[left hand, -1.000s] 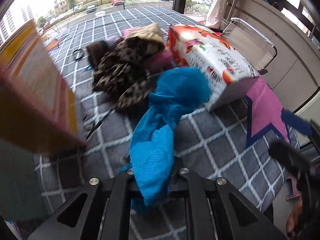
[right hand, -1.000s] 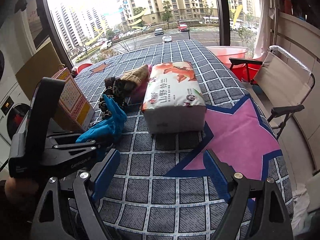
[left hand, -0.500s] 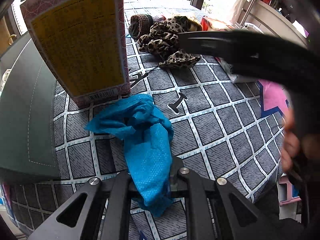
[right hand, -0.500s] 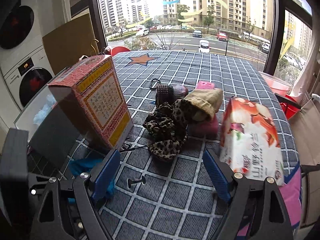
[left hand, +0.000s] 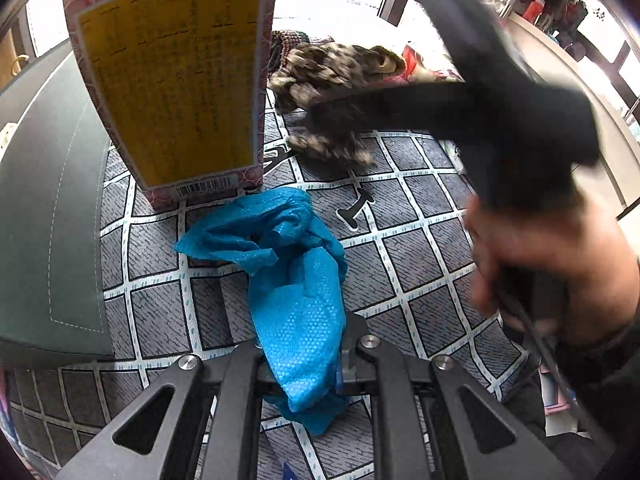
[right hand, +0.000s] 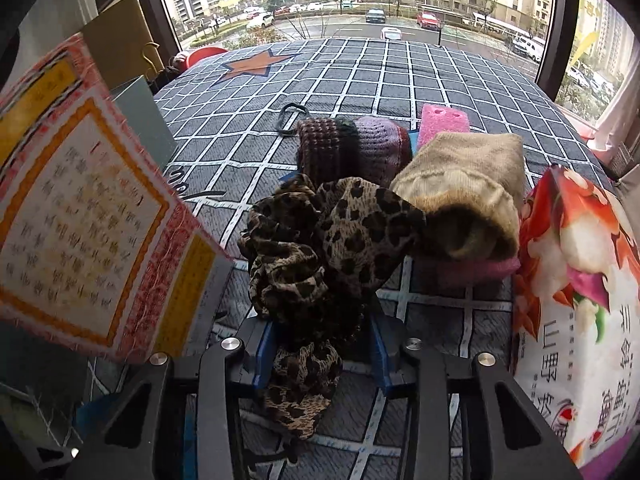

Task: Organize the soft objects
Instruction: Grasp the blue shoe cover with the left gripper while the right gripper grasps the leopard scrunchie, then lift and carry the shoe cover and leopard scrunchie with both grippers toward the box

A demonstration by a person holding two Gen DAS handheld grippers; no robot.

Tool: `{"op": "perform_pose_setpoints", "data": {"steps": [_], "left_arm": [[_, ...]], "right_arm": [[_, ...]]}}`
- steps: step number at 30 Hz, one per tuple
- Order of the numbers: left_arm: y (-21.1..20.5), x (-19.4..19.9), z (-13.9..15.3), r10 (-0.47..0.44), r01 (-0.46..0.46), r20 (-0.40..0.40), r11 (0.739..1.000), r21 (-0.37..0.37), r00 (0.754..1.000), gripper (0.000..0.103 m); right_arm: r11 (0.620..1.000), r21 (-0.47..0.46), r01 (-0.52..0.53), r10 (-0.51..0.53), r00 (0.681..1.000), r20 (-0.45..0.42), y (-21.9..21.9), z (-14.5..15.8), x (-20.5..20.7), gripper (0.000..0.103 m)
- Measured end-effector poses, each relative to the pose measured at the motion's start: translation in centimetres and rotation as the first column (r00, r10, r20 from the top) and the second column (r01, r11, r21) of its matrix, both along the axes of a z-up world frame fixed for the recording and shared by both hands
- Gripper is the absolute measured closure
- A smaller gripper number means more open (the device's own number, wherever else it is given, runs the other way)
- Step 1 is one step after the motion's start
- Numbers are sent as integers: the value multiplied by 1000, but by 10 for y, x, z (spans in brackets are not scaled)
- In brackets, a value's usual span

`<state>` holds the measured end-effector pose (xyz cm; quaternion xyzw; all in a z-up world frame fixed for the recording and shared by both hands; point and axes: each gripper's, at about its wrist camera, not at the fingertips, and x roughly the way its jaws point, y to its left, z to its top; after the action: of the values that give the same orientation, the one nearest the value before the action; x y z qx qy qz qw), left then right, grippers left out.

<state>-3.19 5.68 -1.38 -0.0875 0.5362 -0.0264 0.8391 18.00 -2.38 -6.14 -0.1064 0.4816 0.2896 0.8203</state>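
My left gripper (left hand: 300,368) is shut on a crumpled blue cloth (left hand: 296,300), whose far end lies on the checked cover just in front of the red-and-yellow box (left hand: 176,80). My right gripper (right hand: 320,356) is closing its jaws, with a leopard-print cloth (right hand: 320,248) bunched between the blue pads (right hand: 262,354), which press on it. That cloth is the front of a pile with a tan knitted piece (right hand: 468,196), a brown and purple knitted piece (right hand: 352,148) and a pink sponge (right hand: 444,122). In the left wrist view the right gripper is a dark blur above the pile, held by a hand (left hand: 552,272).
A tissue pack (right hand: 580,320) stands at the right of the pile. The red-and-yellow box (right hand: 80,216) is close on the left, with a grey-green flat box (left hand: 44,208) beside it. A black hair tie (right hand: 290,120) lies behind the pile on the checked cover (right hand: 400,76).
My right gripper swung left and down to the pile, and its wide-open jaws came in around the leopard-print cloth. My left gripper carried the blue cloth over to the box's foot.
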Motion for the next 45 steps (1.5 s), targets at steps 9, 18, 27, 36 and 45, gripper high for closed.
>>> {"op": "perform_pose_setpoints", "data": {"steps": [9,18,27,36,45], "left_arm": [[-20,7,6,-55,55,4,998,40,998,91],[-72,33,13,-149,150,-16,986,75,989,91],[-103,37,0,-198,201,-36,964,176,980,91],[-101,31,2,-180,181,-15,970,160,983,91],[-98,30,3,-190,187,4,970,157,982,91]], "right_arm": [[995,76,63,-65,998,17,-89,24,-73,67],[950,35,310,-310,951,-7,-185,16,-101,67],[930,39,366,-366,931,-15,-199,11,-103,67],[930,32,367,-368,930,23,-201,9,-111,66],[925,32,378,-379,925,32,-200,9,-112,66]]}}
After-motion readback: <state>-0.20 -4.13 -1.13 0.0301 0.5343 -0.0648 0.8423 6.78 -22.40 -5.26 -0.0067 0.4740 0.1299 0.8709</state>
